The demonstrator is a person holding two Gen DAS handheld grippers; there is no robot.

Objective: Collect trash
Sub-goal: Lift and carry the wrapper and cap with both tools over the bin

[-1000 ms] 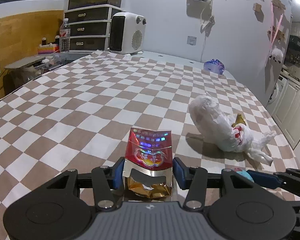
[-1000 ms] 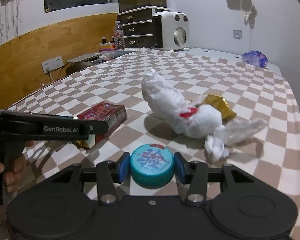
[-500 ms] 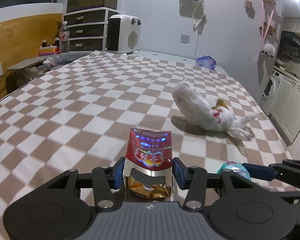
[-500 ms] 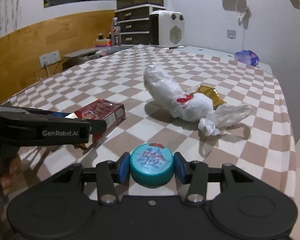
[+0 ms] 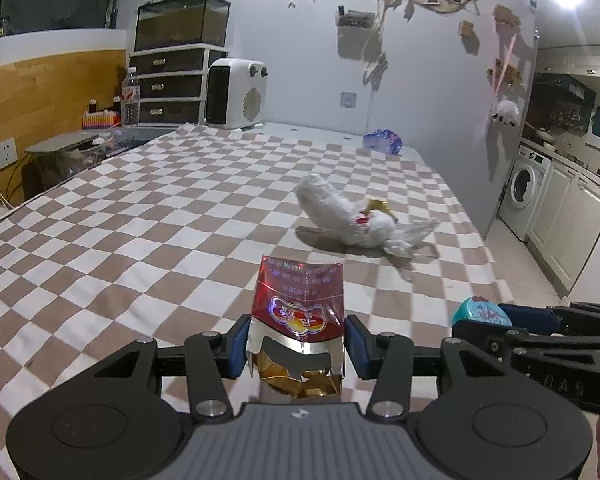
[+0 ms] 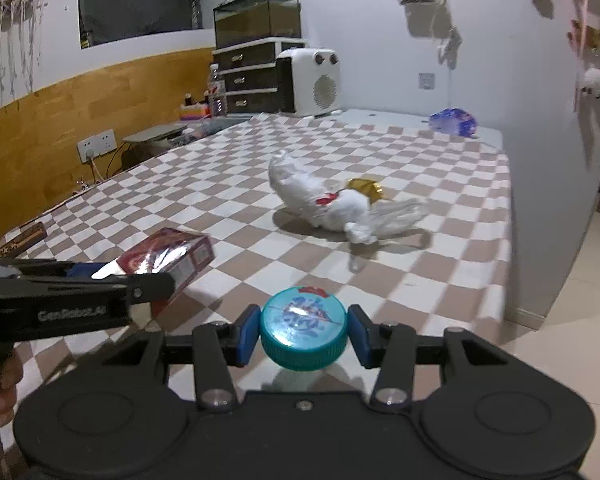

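My left gripper [image 5: 296,346] is shut on a red cigarette pack [image 5: 299,312] with torn gold foil, held above the checkered table. The pack also shows in the right wrist view [image 6: 168,258]. My right gripper [image 6: 303,336] is shut on a teal bottle cap [image 6: 303,334], which also shows in the left wrist view [image 5: 480,312]. A crumpled white plastic bag [image 5: 348,220] with a gold wrapper [image 5: 380,206] behind it lies on the table ahead; the bag [image 6: 324,204] and wrapper [image 6: 366,188] also show in the right wrist view.
The checkered tablecloth [image 5: 140,220] covers a long table. At its far end stand a white heater [image 5: 236,94], dark drawers [image 5: 168,88], a water bottle [image 5: 131,98] and a blue bag [image 5: 382,142]. The table's right edge drops to tiled floor [image 6: 560,300]; a washing machine [image 5: 524,184] stands beyond.
Both grippers have pulled back and risen from the table with their loads. The white bag now looks farther away, and the table's near right edge and floor have come into view.
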